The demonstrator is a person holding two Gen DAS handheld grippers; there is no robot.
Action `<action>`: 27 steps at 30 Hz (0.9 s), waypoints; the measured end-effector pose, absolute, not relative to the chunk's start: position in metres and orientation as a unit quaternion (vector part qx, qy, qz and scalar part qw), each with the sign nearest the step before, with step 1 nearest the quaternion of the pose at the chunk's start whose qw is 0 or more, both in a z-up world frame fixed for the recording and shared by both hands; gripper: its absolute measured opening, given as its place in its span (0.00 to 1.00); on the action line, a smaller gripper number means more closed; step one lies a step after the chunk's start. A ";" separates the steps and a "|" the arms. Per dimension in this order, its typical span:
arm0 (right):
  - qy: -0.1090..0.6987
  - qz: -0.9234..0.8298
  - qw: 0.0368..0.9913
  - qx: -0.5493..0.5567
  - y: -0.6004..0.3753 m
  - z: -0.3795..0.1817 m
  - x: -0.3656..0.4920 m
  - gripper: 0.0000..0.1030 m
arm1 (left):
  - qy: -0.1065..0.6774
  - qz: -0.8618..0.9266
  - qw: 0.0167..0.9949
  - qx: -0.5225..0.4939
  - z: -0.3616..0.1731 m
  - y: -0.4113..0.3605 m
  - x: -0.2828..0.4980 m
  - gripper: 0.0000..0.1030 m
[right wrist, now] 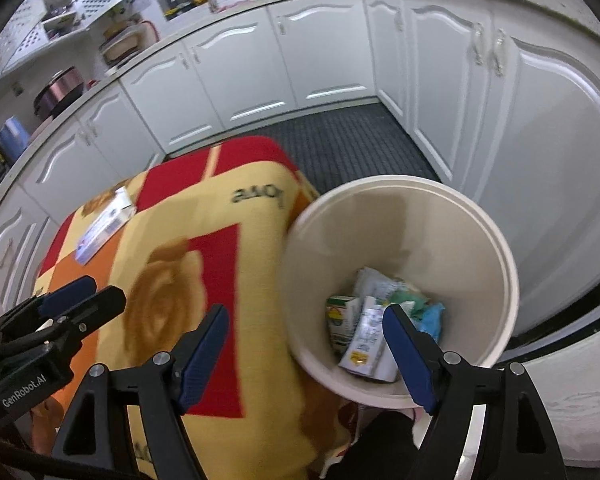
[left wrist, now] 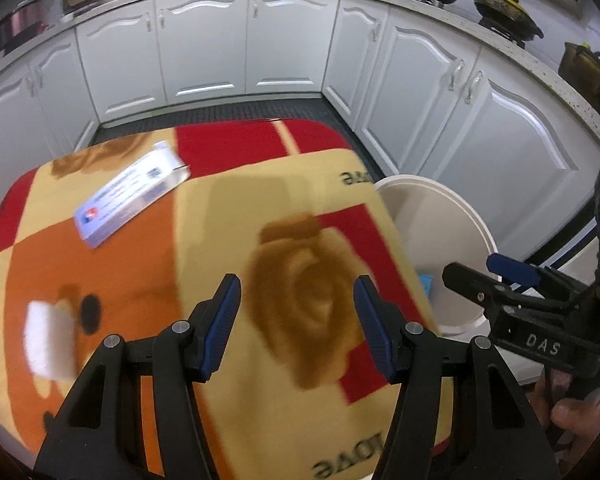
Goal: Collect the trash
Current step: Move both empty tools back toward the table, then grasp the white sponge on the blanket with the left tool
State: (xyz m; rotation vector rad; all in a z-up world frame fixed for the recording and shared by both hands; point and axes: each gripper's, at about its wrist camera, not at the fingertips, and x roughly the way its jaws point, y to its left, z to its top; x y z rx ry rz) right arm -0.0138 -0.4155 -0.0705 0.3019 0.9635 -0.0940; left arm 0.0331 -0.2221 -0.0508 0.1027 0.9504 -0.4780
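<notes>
Both tools empty, jaws apart: left tool (left wrist: pixel 296 320) over blanket-covered desk (left wrist: pixel 204 220), right tool (right wrist: pixel 306 346) at cream plastic bin (right wrist: pixel 496 240); white-blue flat carton (left wrist: pixel 130 196) upper left.

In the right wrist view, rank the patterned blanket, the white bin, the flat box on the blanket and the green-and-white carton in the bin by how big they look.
1. patterned blanket
2. white bin
3. flat box and green-and-white carton: they look alike in size, and the box lies farther from the camera, so I won't rank them.
</notes>
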 end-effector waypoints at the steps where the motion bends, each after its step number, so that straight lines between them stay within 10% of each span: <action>1: 0.462 -0.041 0.874 0.143 -0.410 -0.070 -0.012 0.75 | 0.454 -0.224 0.861 0.046 -0.050 -0.212 0.032 0.56; 27: 0.495 0.065 0.862 0.087 -0.285 -0.079 0.041 0.75 | 0.489 -0.108 0.866 -0.001 -0.083 -0.041 0.061 0.57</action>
